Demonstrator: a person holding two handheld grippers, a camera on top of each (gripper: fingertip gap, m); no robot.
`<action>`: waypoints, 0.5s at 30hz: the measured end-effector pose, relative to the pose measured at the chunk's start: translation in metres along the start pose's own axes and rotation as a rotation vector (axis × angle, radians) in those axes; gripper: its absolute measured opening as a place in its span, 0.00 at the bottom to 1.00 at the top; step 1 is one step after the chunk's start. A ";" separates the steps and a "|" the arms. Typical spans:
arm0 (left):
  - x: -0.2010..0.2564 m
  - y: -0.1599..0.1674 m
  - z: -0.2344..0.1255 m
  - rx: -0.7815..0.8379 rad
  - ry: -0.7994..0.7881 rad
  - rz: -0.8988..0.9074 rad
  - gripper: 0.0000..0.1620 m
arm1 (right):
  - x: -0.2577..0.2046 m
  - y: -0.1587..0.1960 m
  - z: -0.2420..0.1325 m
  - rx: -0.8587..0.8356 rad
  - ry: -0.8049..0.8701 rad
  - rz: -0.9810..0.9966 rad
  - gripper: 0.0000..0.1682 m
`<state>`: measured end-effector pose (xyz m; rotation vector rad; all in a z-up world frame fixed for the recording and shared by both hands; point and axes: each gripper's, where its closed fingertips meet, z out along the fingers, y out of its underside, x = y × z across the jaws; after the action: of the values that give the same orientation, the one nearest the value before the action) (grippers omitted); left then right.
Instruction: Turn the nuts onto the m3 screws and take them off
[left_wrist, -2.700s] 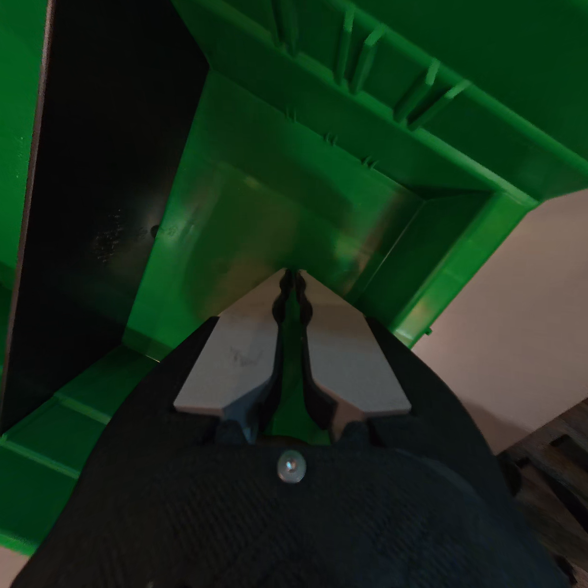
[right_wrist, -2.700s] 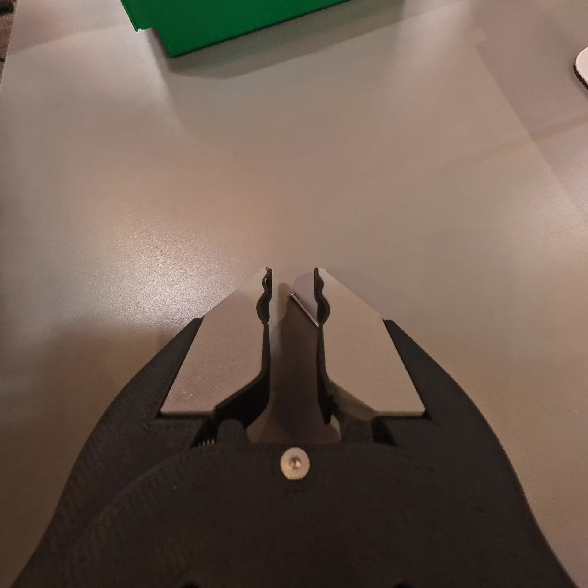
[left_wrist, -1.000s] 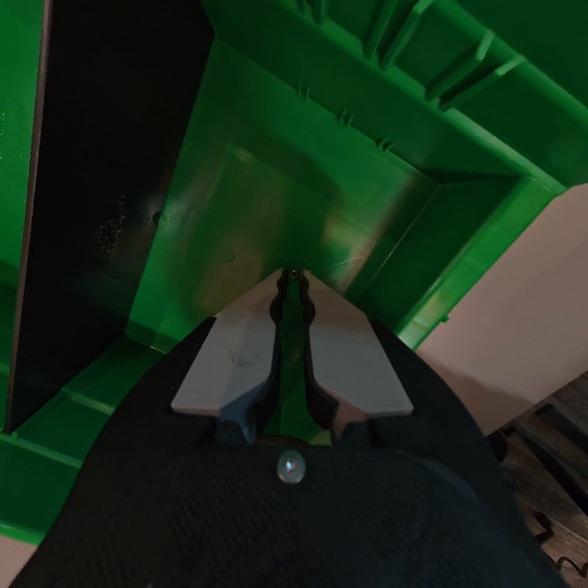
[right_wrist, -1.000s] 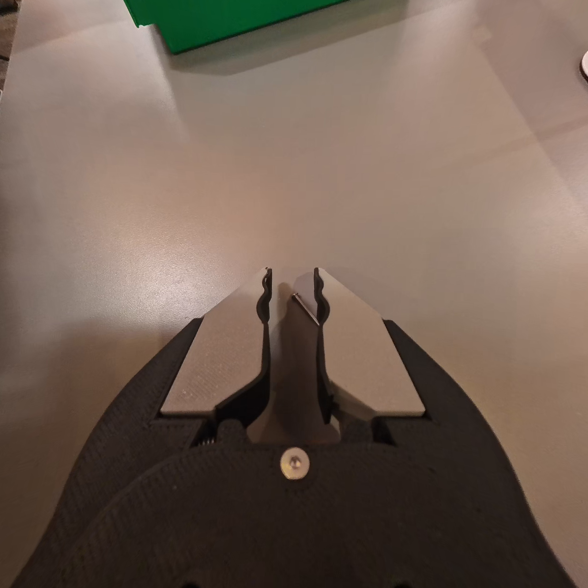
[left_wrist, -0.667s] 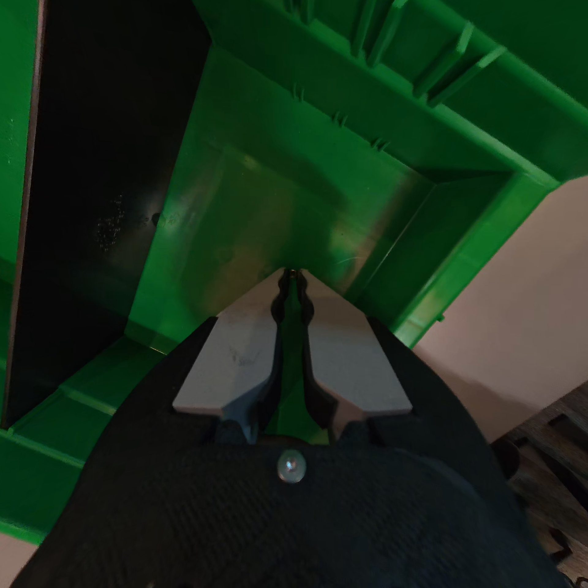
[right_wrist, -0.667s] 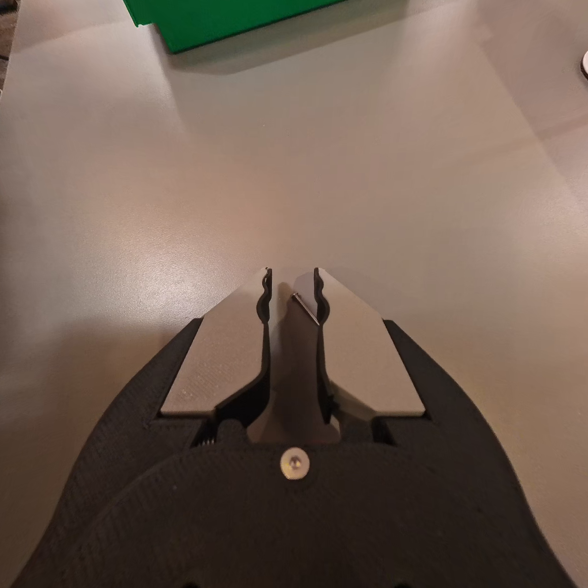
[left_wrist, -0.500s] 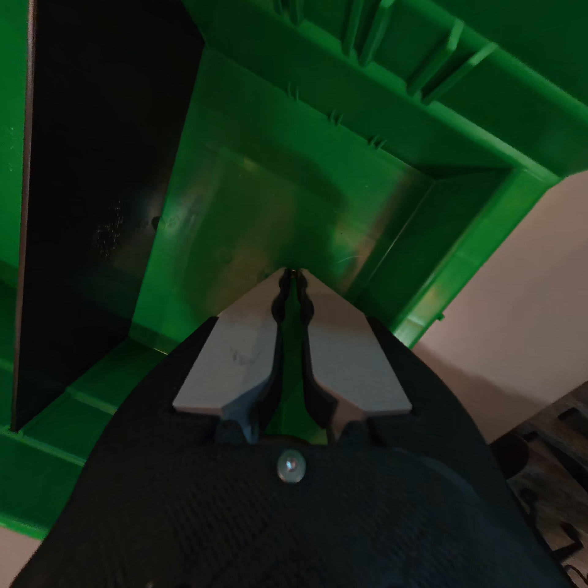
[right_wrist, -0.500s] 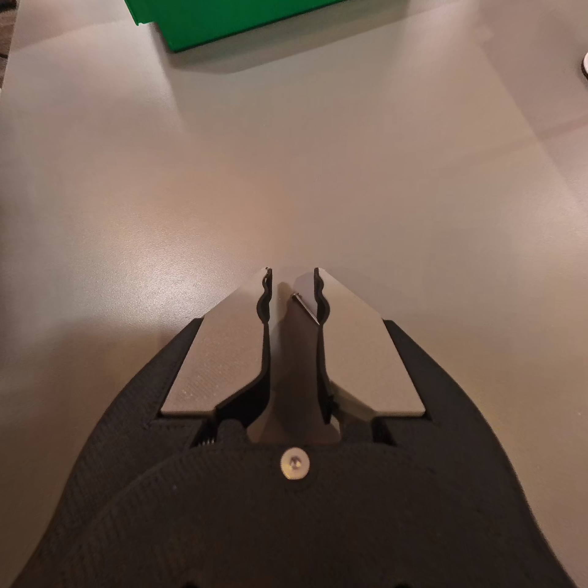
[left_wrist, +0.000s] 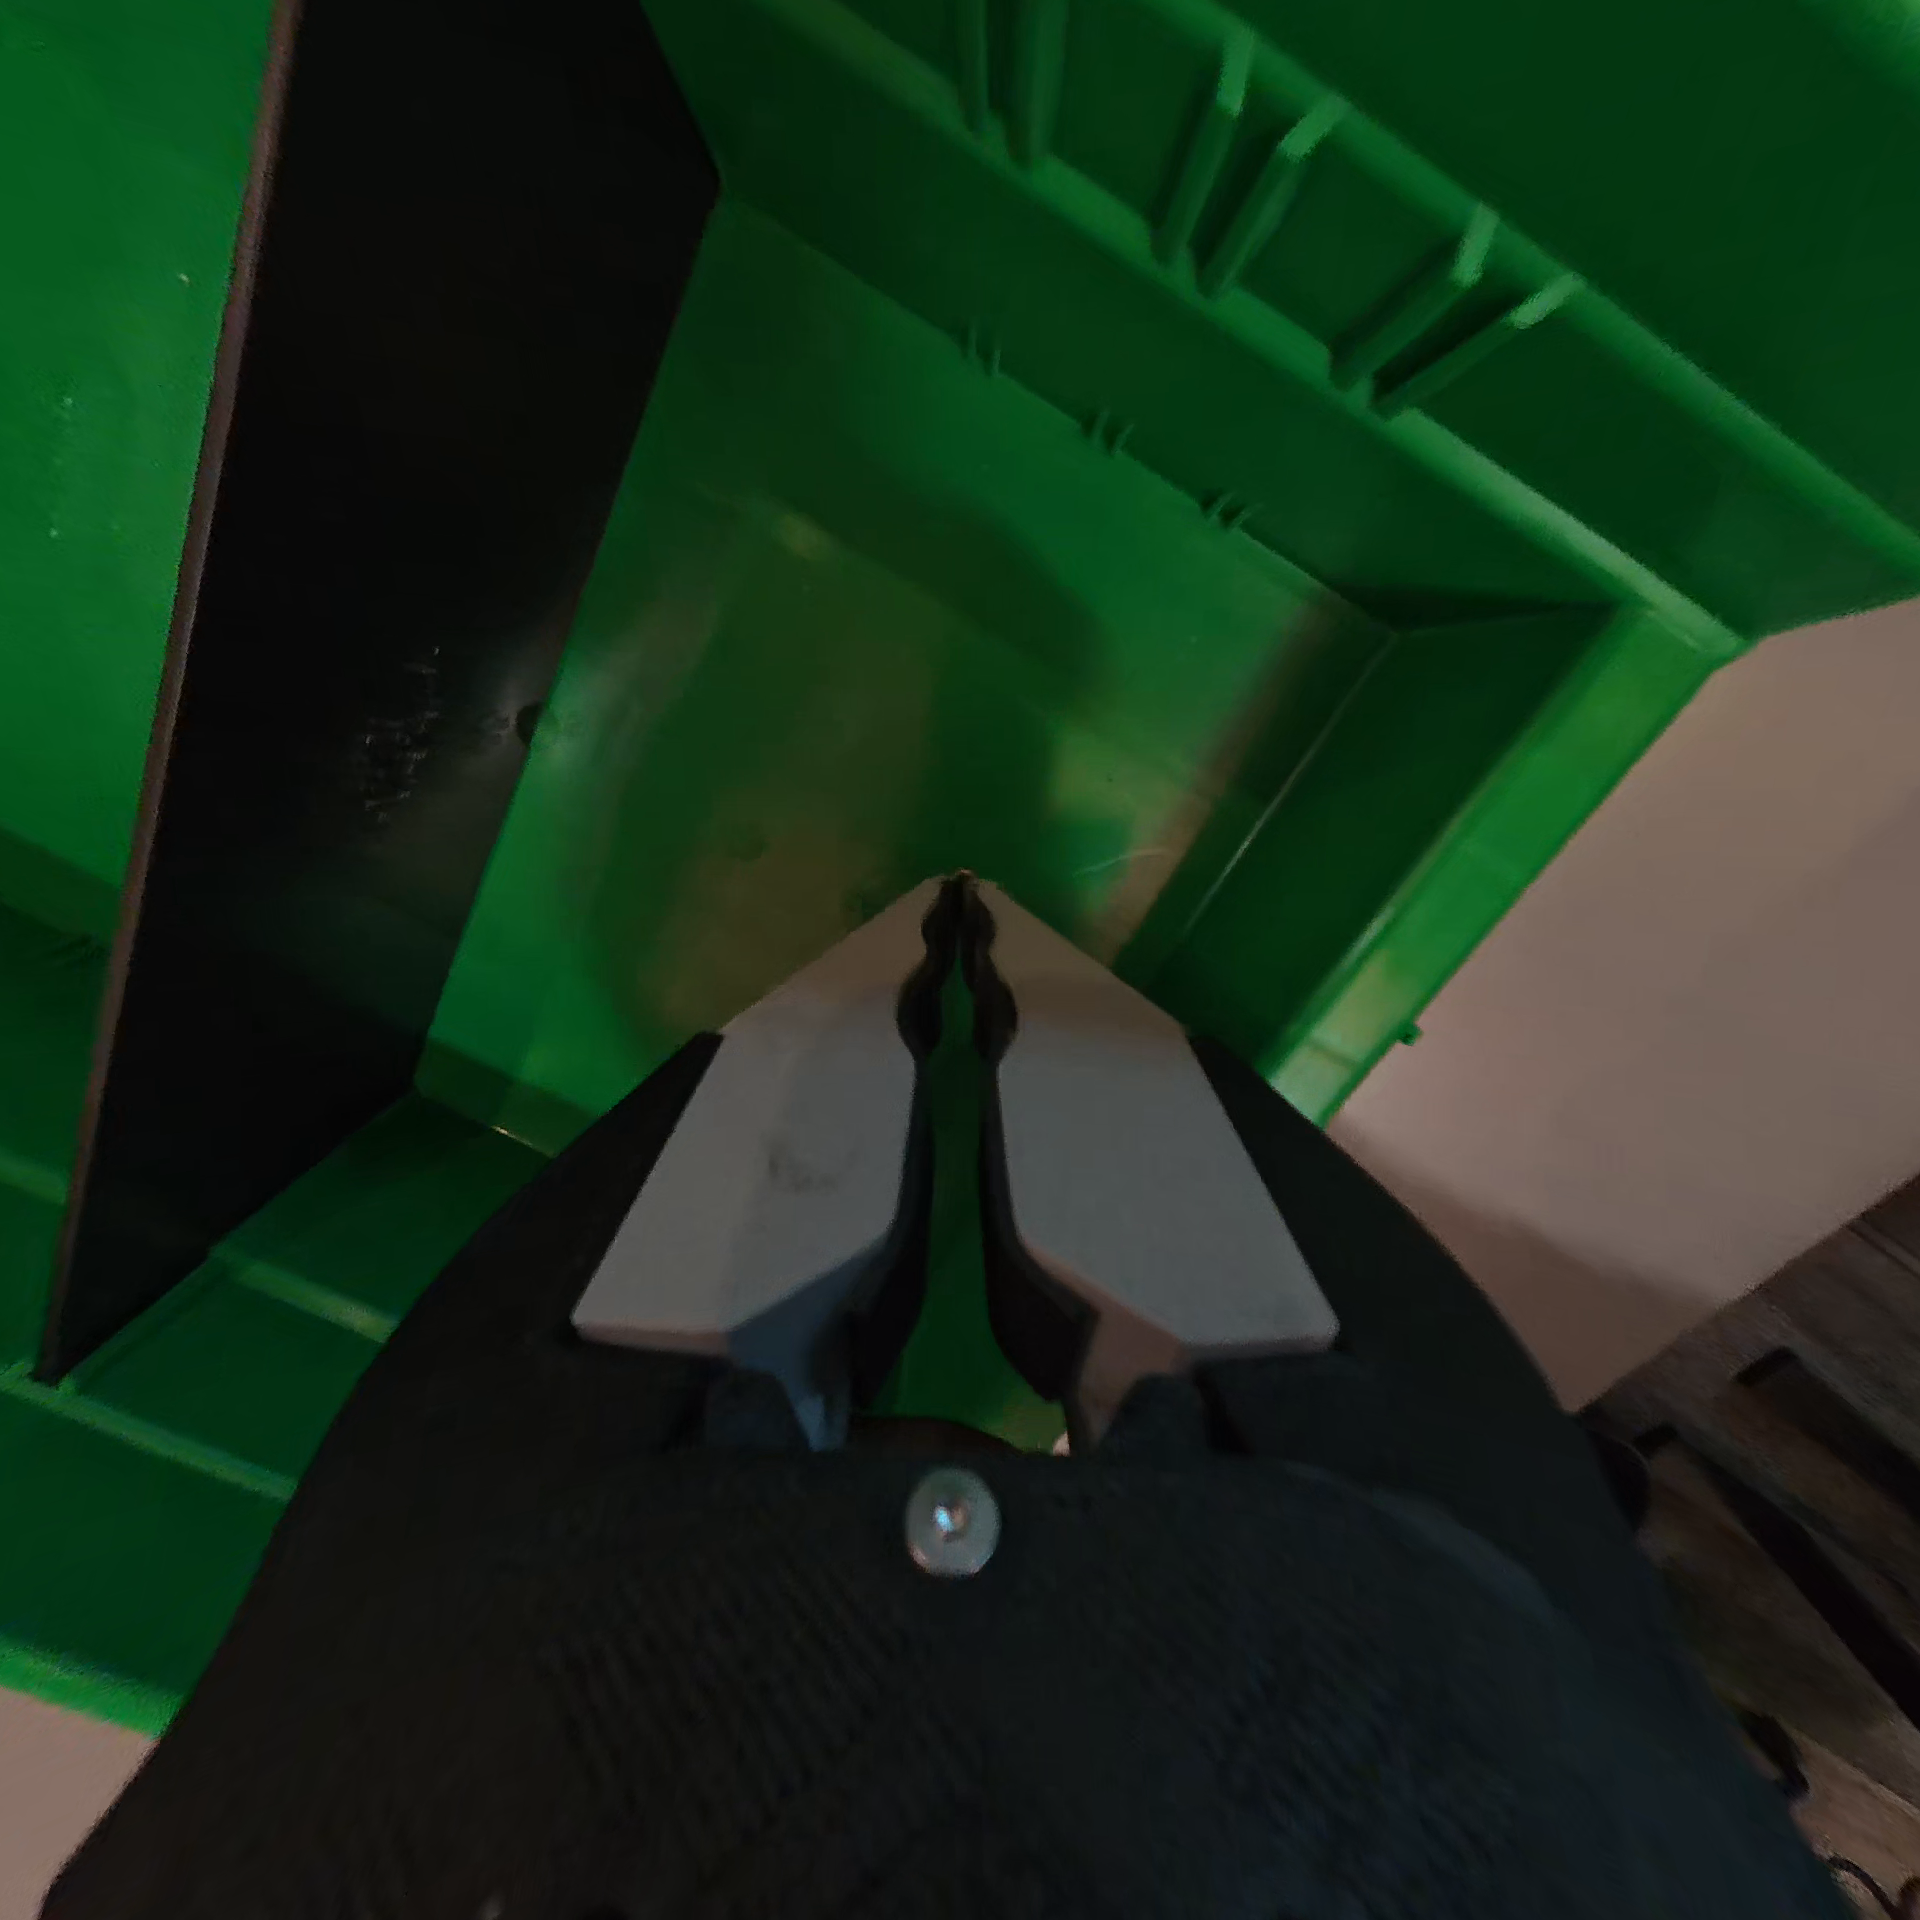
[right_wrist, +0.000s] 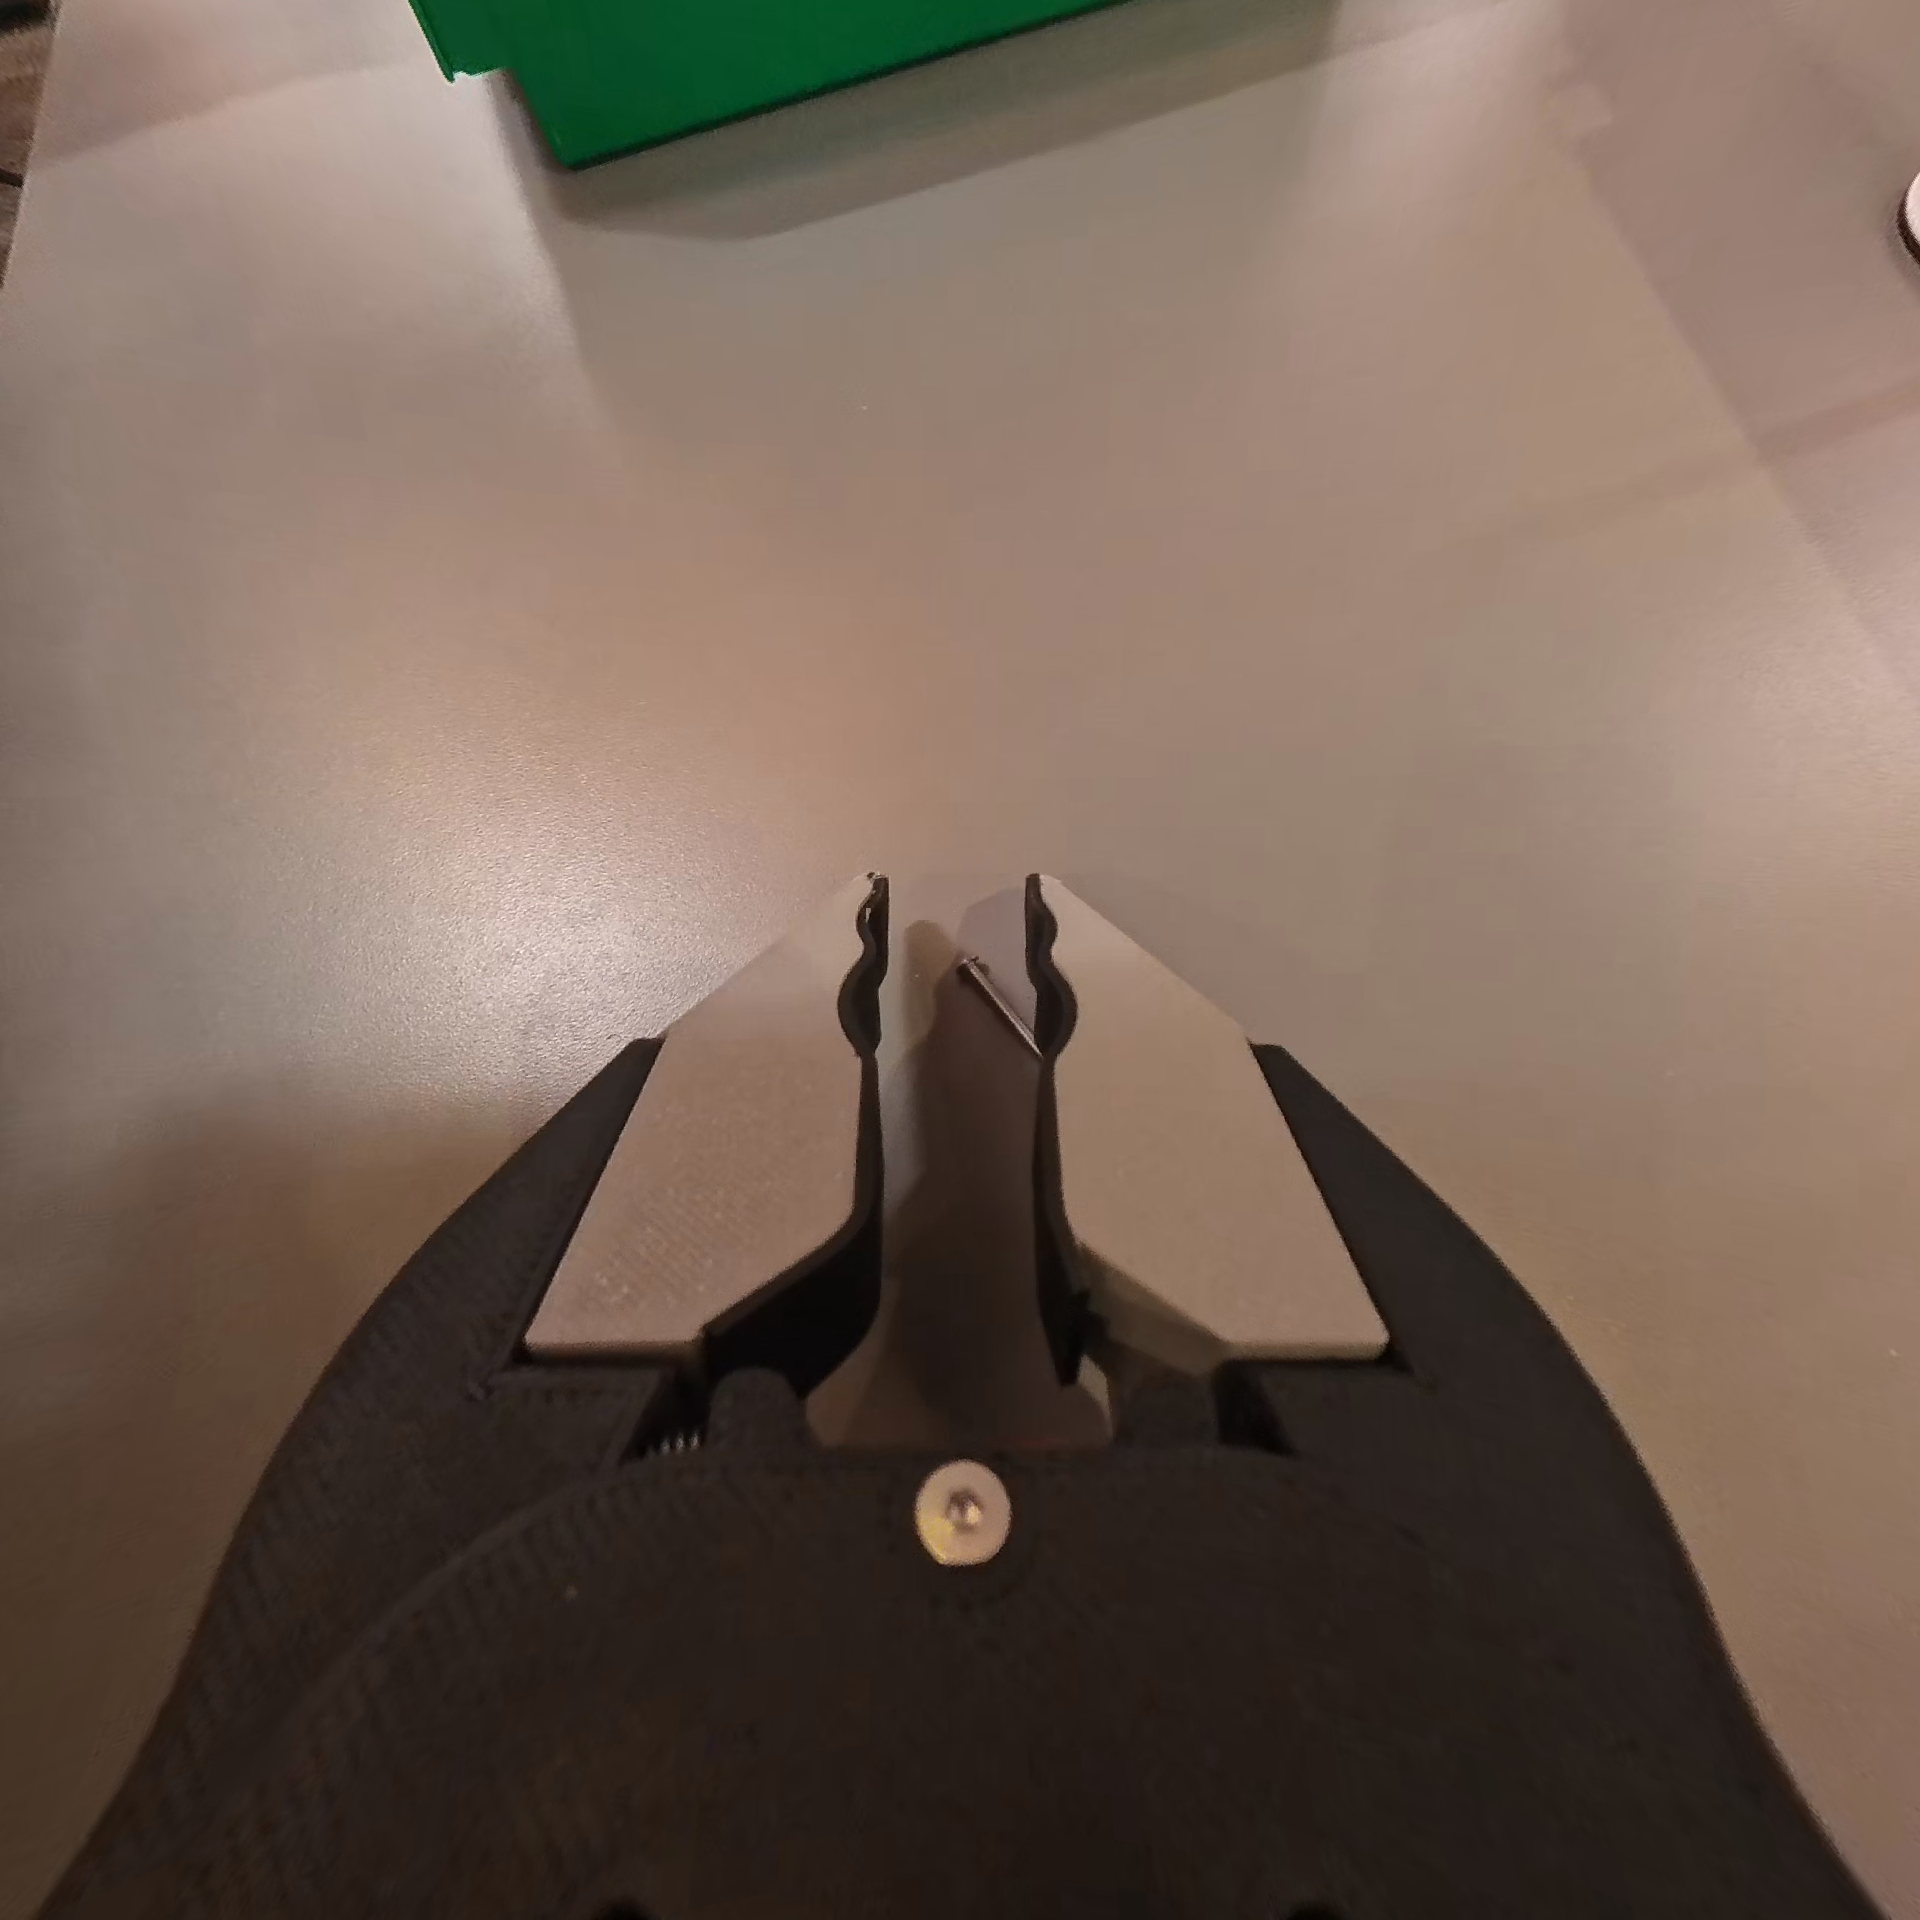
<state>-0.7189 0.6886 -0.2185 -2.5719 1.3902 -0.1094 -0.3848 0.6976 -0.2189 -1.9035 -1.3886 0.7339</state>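
Left gripper (left_wrist: 964, 883) over green bin (left_wrist: 1039, 665), jaws pinching sth tiny, prob a nut. Right gripper (right_wrist: 956, 883) jaws spread, screw (right_wrist: 1000, 1002) on table (right_wrist: 1039, 571) btwn them.

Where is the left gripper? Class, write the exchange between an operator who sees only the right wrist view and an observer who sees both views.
Operator: My right gripper is open over the table, with a screw between its fingers. Where is the left gripper?
Observer: The left gripper points into a compartment of the green bin.
Operator: Is it holding a nut?
Observer: Its tips are shut. A tiny speck glints there, too small to name.
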 end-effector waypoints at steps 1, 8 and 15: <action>-0.002 0.002 0.002 -0.013 -0.007 -0.002 0.00 | 0.000 0.000 0.000 -0.001 0.000 -0.001 0.14; -0.005 0.000 0.000 0.008 -0.019 -0.017 0.00 | -0.001 0.000 0.000 0.000 -0.003 0.000 0.14; -0.003 -0.003 -0.002 0.027 0.009 -0.040 0.00 | -0.001 0.000 0.000 -0.002 -0.005 0.000 0.14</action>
<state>-0.7185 0.6919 -0.2159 -2.5813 1.3310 -0.1449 -0.3849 0.6967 -0.2190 -1.9047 -1.3923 0.7378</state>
